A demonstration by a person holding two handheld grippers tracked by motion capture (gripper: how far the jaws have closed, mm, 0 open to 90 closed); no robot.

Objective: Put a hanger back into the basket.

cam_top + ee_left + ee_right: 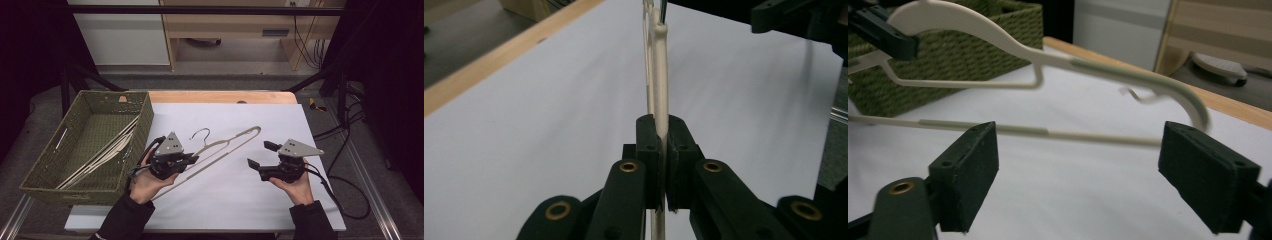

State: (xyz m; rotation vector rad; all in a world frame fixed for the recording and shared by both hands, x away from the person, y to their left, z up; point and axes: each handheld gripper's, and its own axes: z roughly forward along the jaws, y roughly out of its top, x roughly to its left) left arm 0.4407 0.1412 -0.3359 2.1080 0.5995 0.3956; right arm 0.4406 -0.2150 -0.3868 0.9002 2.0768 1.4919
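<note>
Hanger [227, 147] clamped in my left tongs [192, 159]; right tongs [260, 155] gape empty. Next: carry it to basket [145, 117] at bench's left edge.

A cream clothes hanger [225, 146] is held at one end between the closed fingers of the left gripper [192, 159], the rest of it stretching away from those fingers towards the far right, its metal hook [200, 134] seen just beyond them. The right gripper [260, 155] is held apart from the hanger, its fingers spread wide, with nothing between them and the hanger's far end lying just beyond the upper fingertip. A green woven basket [145, 120] with more hangers [102, 155] in it is seen behind the left gripper, away from its fingers. A white sheet [240, 200] is spread under both.
</note>
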